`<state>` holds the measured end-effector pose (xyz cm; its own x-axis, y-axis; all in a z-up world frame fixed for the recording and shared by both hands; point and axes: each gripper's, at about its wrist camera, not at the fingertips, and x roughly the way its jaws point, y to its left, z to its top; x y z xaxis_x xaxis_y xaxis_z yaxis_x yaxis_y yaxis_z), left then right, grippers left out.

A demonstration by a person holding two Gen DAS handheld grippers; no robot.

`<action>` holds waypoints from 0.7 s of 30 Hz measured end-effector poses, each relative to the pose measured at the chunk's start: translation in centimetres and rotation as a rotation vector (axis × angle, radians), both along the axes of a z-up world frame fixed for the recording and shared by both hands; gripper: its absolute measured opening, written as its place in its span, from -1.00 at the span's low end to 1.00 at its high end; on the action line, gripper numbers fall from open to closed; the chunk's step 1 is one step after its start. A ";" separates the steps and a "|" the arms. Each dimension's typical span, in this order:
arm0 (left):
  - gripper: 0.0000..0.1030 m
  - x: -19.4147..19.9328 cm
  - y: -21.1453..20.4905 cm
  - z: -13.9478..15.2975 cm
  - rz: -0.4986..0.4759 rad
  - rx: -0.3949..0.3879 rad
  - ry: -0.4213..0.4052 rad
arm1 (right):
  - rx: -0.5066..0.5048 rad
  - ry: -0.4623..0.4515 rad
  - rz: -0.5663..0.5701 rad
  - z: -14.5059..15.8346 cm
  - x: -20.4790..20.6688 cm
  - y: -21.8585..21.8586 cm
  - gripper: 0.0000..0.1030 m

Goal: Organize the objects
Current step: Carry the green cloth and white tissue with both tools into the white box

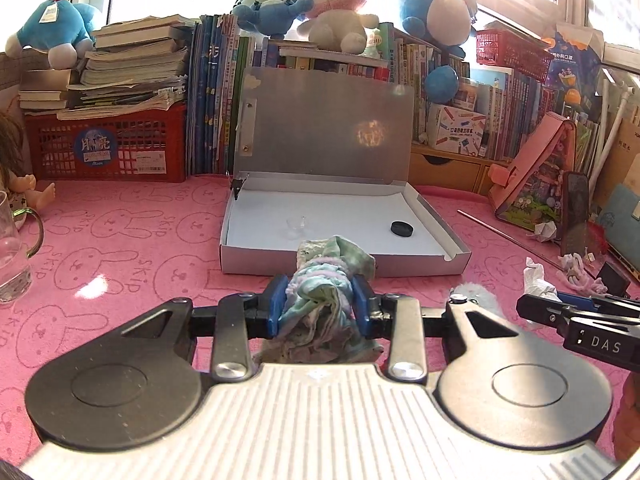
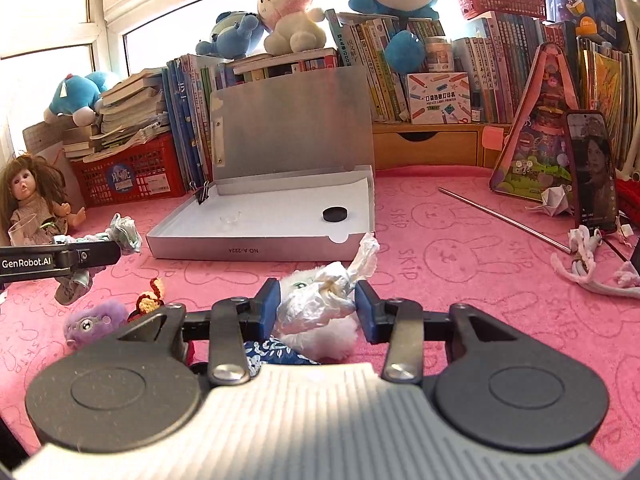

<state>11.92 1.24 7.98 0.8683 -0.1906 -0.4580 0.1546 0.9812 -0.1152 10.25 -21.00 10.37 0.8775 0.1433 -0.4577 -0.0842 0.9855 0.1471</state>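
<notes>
Now, both tools are loaded. The left tool has its blue pads pinched in on a bunched pastel cloth, which droops out front and back of the grip, held above the pink desk just short of the open box. The right tool is nearly closed around a crumpled white tissue: its left pad presses on the wad, while the right pad looks just clear of it.

How will these handle? Both look soft and nearly weightless. The cloth will sag and could snag on the box wall, so a grip around its thick middle, as here, seems the safest. The tissue looks flimsy; it will crush rather than resist, and one loose tail sticks up, so it could slip free.

Inside the shallow silver box, lid propped up behind, lie a small black disc towards the right and a little clear cup near the middle, well apart; a binder clip sits on the back left corner. Plenty of white floor remains between them.
</notes>
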 end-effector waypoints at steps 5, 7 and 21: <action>-0.22 2.3 -0.1 1.3 0.018 0.024 -0.047 | 0.043 0.017 0.002 0.5 2.7 -0.7 -0.12; -0.22 3.4 0.0 1.6 0.021 0.015 -0.042 | 0.057 0.024 0.003 0.7 3.7 -0.8 -0.12; -0.16 3.3 0.2 -3.8 -0.087 -0.007 0.155 | 0.062 0.077 0.013 -1.0 4.5 -0.4 -0.12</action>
